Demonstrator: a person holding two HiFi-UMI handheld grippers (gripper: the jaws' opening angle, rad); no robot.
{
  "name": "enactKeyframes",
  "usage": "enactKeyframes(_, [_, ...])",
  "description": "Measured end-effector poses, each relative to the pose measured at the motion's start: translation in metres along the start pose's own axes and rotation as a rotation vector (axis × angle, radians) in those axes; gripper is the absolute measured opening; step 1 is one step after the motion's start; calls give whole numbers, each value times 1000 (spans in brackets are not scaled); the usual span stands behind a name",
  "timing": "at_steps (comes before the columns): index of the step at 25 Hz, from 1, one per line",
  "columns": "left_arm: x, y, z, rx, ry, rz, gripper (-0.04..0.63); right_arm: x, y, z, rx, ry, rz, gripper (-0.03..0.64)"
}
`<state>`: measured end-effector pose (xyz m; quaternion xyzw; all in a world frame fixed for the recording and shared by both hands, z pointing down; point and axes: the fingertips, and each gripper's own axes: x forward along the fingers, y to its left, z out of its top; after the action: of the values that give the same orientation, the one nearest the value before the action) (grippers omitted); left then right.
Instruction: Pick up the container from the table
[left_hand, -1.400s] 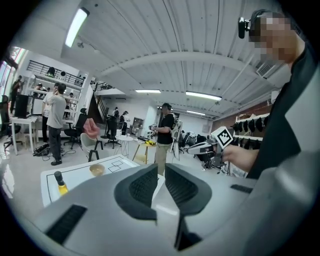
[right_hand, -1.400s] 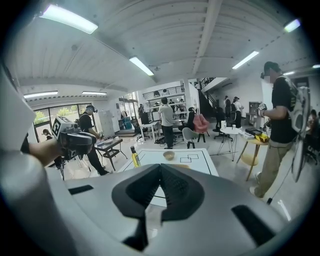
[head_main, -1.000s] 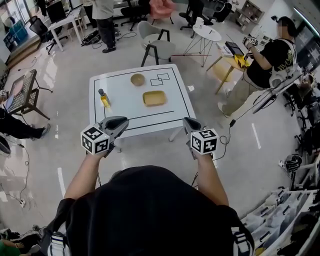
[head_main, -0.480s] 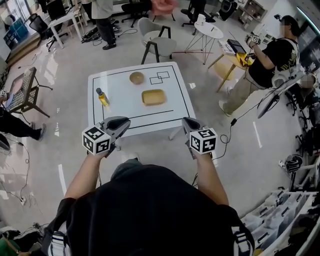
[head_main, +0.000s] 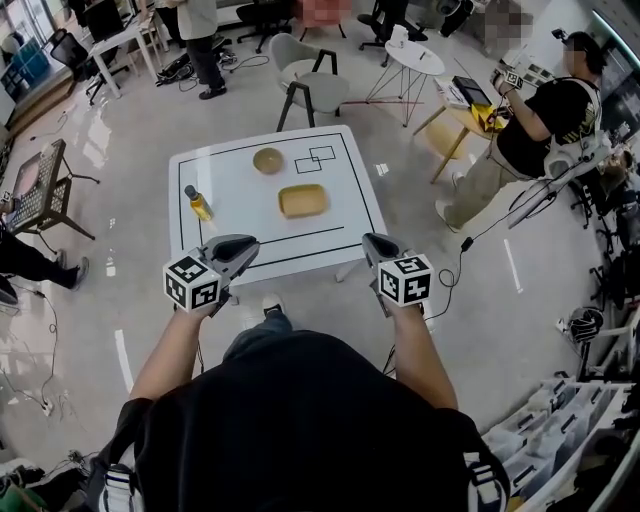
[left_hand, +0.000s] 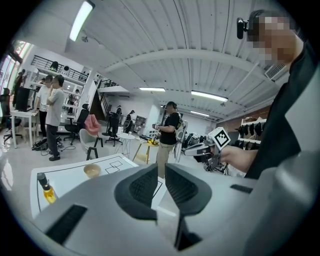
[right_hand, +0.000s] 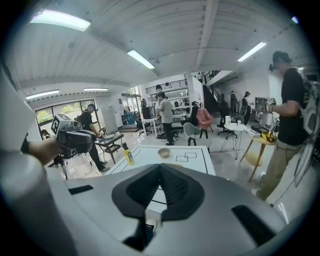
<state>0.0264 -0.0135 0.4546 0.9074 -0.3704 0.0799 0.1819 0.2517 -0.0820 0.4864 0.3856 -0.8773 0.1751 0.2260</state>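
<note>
**Trainee:** Which step is in hand?

**Instructor:** The approach, by my judgement; nothing is grasped yet. The left gripper (head_main: 250, 245) and the right gripper (head_main: 370, 242) hang over the near edge of the desk (head_main: 230, 185), one toward each near corner; both are well apart from the container.

**Trainee:** Where is the container?

**Instructor:** The container (head_main: 304, 200), a shallow yellow rectangular one, lies flat near the middle of the desk, just beyond the black line drawn along the near edge; a bowl (head_main: 268, 160) stands behind it toward the far edge; a bottle (head_main: 199, 204) stands upright by the left edge.

**Trainee:** What is the state of each gripper?

**Instructor:** Left gripper: jaws a narrow slit apart, nothing between them; right gripper: jaws closed pad to pad, empty.

**Trainee:** What does the next move call for?

**Instructor:** Probably this: carry one gripper forward past the near line; open its jaws enough to straddle one wall of the container; set one jaw inside the rim and one outside; close; lift level. The right gripper would have to open first; keep clear of the bowl and the bottle.
</note>
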Motion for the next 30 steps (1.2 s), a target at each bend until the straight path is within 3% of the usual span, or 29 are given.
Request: enactKeyframes(30, [62, 163, 23, -52, 41, -31, 44, 171, -30, 48, -17, 134, 52, 6])
